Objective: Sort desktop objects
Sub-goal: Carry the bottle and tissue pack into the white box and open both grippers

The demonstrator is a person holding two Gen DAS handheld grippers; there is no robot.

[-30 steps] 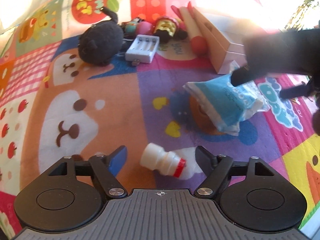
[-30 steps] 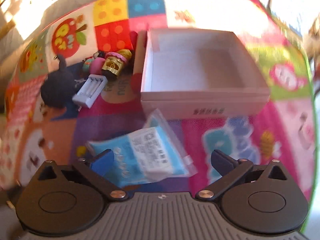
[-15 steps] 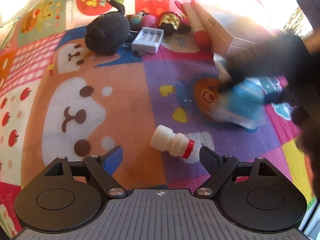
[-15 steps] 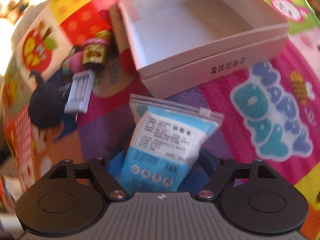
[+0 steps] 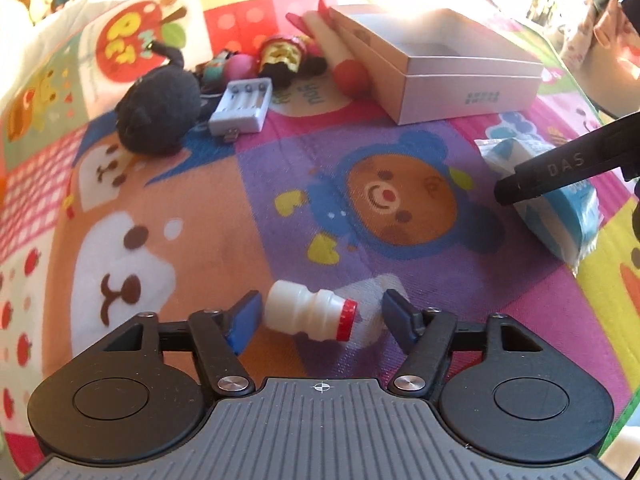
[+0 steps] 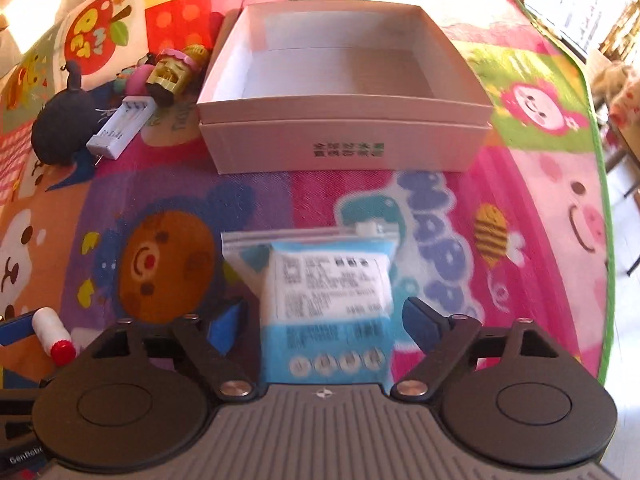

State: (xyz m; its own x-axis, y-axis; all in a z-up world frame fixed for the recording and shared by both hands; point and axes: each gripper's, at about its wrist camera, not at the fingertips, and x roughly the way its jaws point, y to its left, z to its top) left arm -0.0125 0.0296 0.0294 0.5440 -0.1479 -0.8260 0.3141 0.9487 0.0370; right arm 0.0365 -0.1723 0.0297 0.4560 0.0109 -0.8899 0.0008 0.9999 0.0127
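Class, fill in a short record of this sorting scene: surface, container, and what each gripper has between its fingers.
surface: cartoon play mat
container: white box, open, nothing seen inside
left gripper: jaws just closing around a small white bottle lying on its side, pads not yet touching
right gripper: open astride a blue packet

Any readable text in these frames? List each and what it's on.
"DAS": right gripper's finger.
"GenRobo", cut off: black edge, lower left of right wrist view.
"PET": apple on play mat.
"HAPP", partly covered: mat.
Green print on white box: unreadable.
Blue pouch label: blurred.
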